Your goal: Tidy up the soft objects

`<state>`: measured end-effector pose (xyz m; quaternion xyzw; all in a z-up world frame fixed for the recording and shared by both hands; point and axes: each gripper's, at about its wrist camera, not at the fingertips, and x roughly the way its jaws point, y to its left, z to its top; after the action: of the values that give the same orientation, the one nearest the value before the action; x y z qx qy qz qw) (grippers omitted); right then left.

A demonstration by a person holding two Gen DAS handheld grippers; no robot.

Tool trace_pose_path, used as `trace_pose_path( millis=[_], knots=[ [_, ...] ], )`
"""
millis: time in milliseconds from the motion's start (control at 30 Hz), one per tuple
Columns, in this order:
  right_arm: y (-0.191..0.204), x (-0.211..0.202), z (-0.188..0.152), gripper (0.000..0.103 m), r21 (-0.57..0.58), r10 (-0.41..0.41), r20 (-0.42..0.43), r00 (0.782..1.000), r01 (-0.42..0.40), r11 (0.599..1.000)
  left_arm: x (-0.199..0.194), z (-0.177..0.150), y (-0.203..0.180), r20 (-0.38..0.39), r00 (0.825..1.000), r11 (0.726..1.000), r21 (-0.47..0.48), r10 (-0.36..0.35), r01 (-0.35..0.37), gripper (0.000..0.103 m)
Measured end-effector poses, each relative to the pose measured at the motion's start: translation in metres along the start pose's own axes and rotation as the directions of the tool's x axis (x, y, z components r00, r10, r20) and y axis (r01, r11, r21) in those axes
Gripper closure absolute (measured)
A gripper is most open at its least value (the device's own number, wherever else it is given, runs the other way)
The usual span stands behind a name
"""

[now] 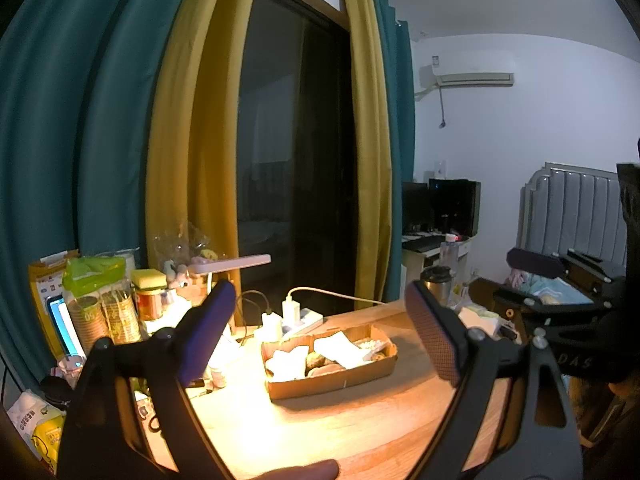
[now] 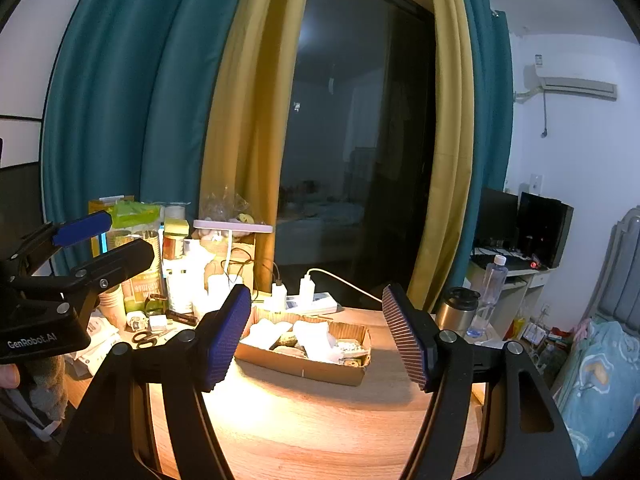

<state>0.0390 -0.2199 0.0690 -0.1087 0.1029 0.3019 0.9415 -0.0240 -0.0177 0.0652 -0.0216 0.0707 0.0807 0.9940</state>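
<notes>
Soft white and brown bits sit piled in the cardboard tray (image 2: 304, 370) mid-desk (image 2: 320, 432) under the lamp (image 2: 232, 226), w/ left gripper (image 1: 324, 328) and right gripper (image 2: 316, 332) both wide open, empty, hovering short of it, prob. lined up for reach.

Pale soft items in the cardboard box (image 1: 332, 384) glare-washed, indistinct; a fingertip (image 1: 304, 472) cropped at the bottom edge.

"GenRobot.AI" on the left gripper (image 2: 102, 236) body
</notes>
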Motion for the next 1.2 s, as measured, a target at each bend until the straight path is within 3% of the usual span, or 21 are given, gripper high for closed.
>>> trace_pose_path(
  millis=[1200],
  knots=[
    [-0.0045,-0.0012,0.0,0.031,0.008,-0.007,-0.002,1.0,0.007,1.0,-0.0008,0.0021,-0.0009,-0.001,1.0,1.0,-0.003,-0.001,0.001,0.015]
  ],
)
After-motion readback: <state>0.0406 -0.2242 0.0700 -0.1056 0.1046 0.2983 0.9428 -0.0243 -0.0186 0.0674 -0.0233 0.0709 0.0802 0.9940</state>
